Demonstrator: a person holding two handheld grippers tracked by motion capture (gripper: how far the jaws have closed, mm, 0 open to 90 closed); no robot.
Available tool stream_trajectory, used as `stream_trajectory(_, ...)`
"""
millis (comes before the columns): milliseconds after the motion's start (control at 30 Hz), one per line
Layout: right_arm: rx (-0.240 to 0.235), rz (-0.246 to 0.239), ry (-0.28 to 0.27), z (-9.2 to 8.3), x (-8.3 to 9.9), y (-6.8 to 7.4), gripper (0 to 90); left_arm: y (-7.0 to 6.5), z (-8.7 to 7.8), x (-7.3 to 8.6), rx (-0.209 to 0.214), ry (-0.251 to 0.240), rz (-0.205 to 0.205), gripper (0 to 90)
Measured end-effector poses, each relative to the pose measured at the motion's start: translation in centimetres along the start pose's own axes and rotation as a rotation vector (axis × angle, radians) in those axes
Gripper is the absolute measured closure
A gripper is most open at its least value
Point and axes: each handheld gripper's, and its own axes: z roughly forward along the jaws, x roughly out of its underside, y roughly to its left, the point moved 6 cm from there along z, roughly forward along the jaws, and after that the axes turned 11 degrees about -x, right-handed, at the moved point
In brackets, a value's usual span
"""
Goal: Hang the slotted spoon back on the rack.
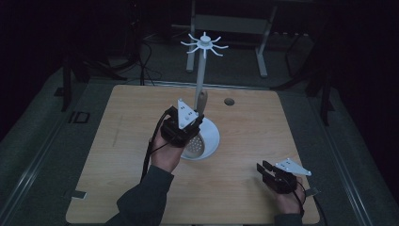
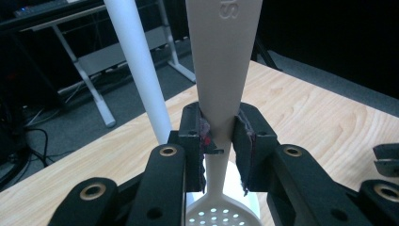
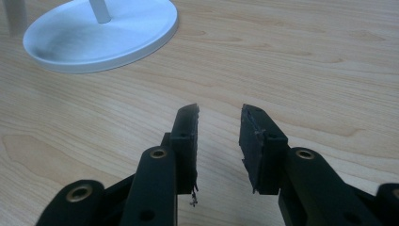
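So the wooden table (image 1: pixel 117 155) has loads of bare room: the whole left half is open, and so is the strip along the near edge between the two hands. The far right side is bare too, apart from a small round hole (image 1: pixel 229 101) near the far edge. Everything sits in the middle: a white utensil stand (image 1: pixel 202 80) with a round dish base (image 1: pixel 212 136), a tall pole and a ring of curved hooks (image 1: pixel 204 44) on top.

The left gripper (image 2: pixel 221 136) is right over that base, just beside the pole, with the forearm coming up from the bottom edge and the grey plate on top facing the camera. Its jaws are clamped on the neck of a white slotted spoon (image 2: pixel 221 84), held roughly upright: the perforated bowl hangs below the jaws over the dish, and the wide handle goes up past the top of the left gripper view, so its end is cut off. There's some embossed lettering on the handle, but only part of it is in view.

The right gripper (image 3: pixel 219 127) sits low over the near right corner, well apart from the stand, pointing towards it, jaws spread with nothing between them.

The floor and frames beyond the table are too dark to make out much.
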Motion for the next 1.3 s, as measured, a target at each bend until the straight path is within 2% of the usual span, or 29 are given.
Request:
stream_trajectory(200,0.001,0.001,-0.001,0.0,0.0,0.0,67.2,0.0,0.0,-0.7,-0.023,-0.017,-0.020,74.3)
stream_trajectory(433,0.001,0.001,-0.004,-0.1,0.0,-0.1,67.2,0.0,0.1,-1.6,-0.043,-0.040,-0.063,74.3)
stream_trajectory(600,0.008,0.007,-0.009,-0.2,0.0,-0.2,67.0,0.2,0.0,-1.9,-0.090,-0.057,-0.081,74.3)
stream_trajectory(967,0.009,0.008,-0.009,0.0,0.0,-0.2,66.3,0.5,0.0,-2.4,-0.165,-0.079,-0.110,74.3)
stream_trajectory(1300,0.009,0.009,-0.008,-0.1,0.0,-0.2,66.3,0.8,0.1,-3.2,-0.217,-0.080,-0.127,74.4)
